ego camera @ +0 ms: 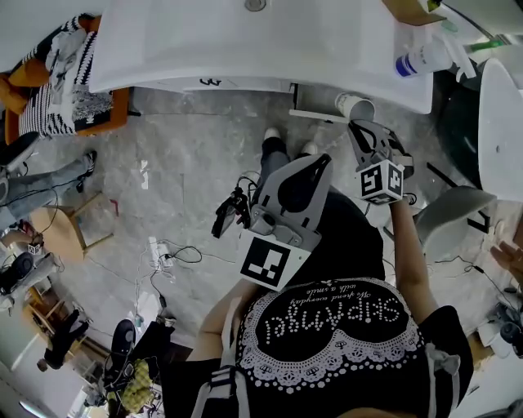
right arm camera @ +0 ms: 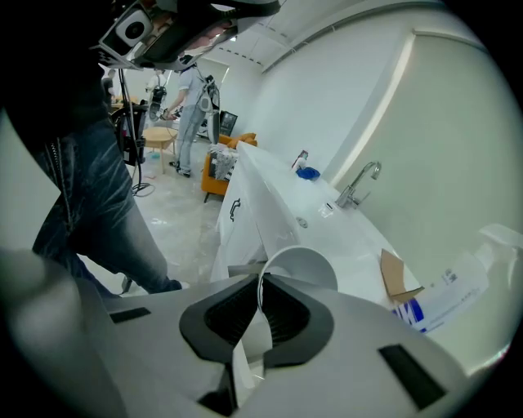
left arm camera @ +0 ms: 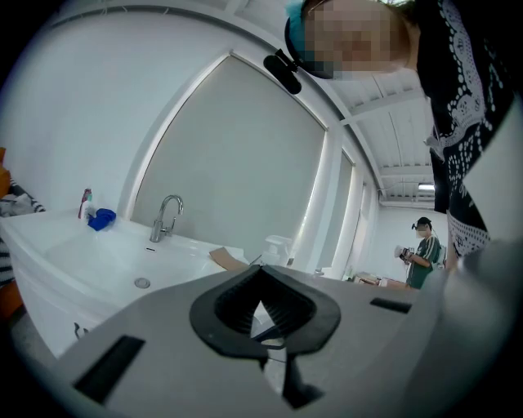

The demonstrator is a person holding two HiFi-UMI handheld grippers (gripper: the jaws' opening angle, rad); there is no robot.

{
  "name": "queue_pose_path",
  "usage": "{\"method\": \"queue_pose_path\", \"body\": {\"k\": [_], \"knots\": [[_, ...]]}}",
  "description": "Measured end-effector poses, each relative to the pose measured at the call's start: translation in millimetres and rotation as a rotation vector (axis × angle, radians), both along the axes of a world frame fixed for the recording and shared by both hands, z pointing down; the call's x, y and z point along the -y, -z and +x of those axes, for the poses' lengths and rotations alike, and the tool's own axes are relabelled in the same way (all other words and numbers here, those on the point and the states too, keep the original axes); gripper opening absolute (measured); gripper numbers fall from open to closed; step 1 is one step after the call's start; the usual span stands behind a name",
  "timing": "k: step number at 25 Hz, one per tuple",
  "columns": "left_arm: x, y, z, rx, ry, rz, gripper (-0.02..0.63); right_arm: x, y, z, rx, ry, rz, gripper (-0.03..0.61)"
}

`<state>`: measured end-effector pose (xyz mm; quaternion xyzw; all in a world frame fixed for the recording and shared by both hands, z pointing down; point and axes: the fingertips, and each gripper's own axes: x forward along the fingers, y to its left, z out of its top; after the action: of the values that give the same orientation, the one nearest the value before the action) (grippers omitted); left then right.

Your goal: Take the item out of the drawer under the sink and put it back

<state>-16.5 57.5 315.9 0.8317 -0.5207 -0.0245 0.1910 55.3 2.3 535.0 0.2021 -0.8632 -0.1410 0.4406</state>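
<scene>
A white paper cup (ego camera: pixel 355 104) (right arm camera: pixel 301 268) hangs in front of the white sink counter (ego camera: pixel 245 49), just below its edge at the right. My right gripper (ego camera: pixel 361 126) (right arm camera: pixel 261 282) is shut on the cup's rim, with the wall pinched between the black pads. The white cabinet front with a dark handle (ego camera: pixel 210 82) (right arm camera: pixel 235 209) lies under the sink to the cup's left. My left gripper (ego camera: pixel 320 163) (left arm camera: pixel 263 282) is held lower, over the floor near my legs. Its jaws are together with nothing between them. No open drawer can be made out.
A spray bottle with a blue label (ego camera: pixel 421 61) and a piece of cardboard (ego camera: pixel 413 10) (right arm camera: pixel 396 277) lie on the counter's right end. An orange chair piled with striped clothes (ego camera: pixel 65 77) stands left of the sink. Cables (ego camera: pixel 172 257) cross the floor. A person in green (left arm camera: pixel 422 253) stands far off.
</scene>
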Motion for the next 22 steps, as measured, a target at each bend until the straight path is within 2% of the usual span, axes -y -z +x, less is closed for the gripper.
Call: {"method": "queue_pose_path", "body": {"k": [12, 22], "knots": [[0, -8, 5, -0.003, -0.011, -0.044, 0.003, 10, -37, -3, -0.063, 0.045, -0.036, 0.029], [-1, -13, -2, -0.009, 0.003, -0.074, 0.003, 15, -77, -4, -0.079, 0.027, -0.107, 0.029]]}}
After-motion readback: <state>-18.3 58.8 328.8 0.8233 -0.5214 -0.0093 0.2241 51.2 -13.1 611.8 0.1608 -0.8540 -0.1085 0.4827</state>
